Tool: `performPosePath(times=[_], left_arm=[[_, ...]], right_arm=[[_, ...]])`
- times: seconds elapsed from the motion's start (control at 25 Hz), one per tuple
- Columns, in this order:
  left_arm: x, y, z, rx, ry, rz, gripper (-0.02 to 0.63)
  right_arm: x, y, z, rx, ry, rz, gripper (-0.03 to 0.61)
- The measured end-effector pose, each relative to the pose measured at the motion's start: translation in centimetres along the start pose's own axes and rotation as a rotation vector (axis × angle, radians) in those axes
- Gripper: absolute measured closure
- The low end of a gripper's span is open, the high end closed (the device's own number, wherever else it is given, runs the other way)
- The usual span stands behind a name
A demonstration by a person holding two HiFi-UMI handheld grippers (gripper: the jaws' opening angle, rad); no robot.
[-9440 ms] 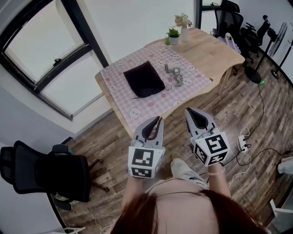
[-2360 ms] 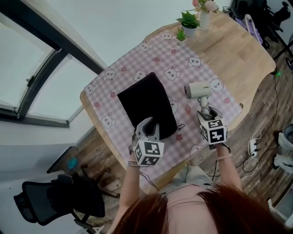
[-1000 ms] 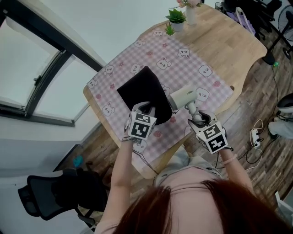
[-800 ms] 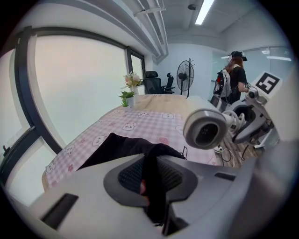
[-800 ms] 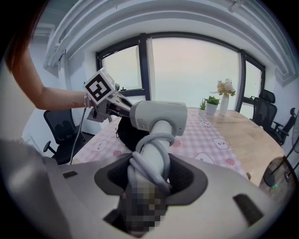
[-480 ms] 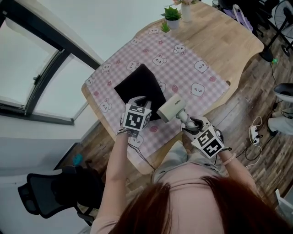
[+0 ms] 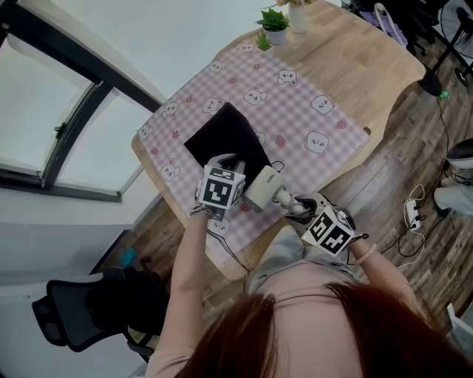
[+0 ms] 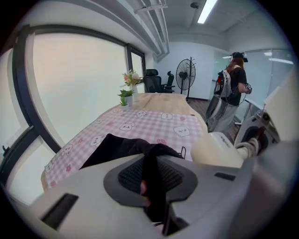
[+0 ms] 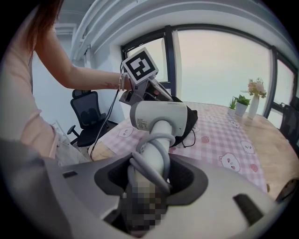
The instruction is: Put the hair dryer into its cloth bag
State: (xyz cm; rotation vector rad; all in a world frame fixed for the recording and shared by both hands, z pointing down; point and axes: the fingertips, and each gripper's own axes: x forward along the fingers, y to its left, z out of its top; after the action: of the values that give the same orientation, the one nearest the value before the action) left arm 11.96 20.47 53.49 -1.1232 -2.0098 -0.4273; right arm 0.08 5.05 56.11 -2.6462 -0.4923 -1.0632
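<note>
The black cloth bag [image 7: 224, 140] lies flat on the pink checked cloth. My left gripper [image 7: 225, 165] is shut on the bag's near edge, and a fold of black cloth [image 8: 152, 163] shows pinched between its jaws [image 8: 152, 176]. My right gripper [image 7: 299, 208] is shut on the handle of the white hair dryer [image 7: 261, 187], whose grey cord is wound round the handle [image 9: 156, 156]. The dryer's head [image 9: 159, 115] hangs just in front of the bag's raised edge [image 9: 191, 122], next to the left gripper's marker cube [image 9: 139, 66]. I cannot tell whether the dryer touches the bag.
The pink bear-print tablecloth [image 7: 310, 111] covers the near half of a wooden table [image 7: 369, 52]. Small potted plants [image 7: 275, 18] stand at its far end. An office chair [image 7: 96, 310] stands on the floor to the left. A fan [image 8: 189, 77] and a person [image 8: 231, 93] are in the background.
My right gripper has carried the hair dryer leftward and slightly down, so its head now hangs beside the left gripper at the bag's edge. The left gripper has kept its hold and place.
</note>
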Motion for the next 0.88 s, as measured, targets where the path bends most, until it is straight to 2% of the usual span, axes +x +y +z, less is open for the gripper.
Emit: performPosePath(times=[0.36, 0.56, 0.88], left_arm=[[0.0, -0.7, -0.4, 0.016, 0.031, -0.03, 0.555], [0.0, -0.7, -0.7, 0.042, 0.045, -0.053, 0.555], [-0.1, -0.7, -1.2, 0.075, 0.064, -0.086, 0.555]], right_arm=[[2.7, 0.9, -1.2, 0.037, 0.05, 0.104, 0.37], [3.8, 0.5, -0.9, 0.102, 0.061, 0.158, 0.37], [4.6, -1.1, -0.3, 0.156, 0.055, 0.161, 0.37]])
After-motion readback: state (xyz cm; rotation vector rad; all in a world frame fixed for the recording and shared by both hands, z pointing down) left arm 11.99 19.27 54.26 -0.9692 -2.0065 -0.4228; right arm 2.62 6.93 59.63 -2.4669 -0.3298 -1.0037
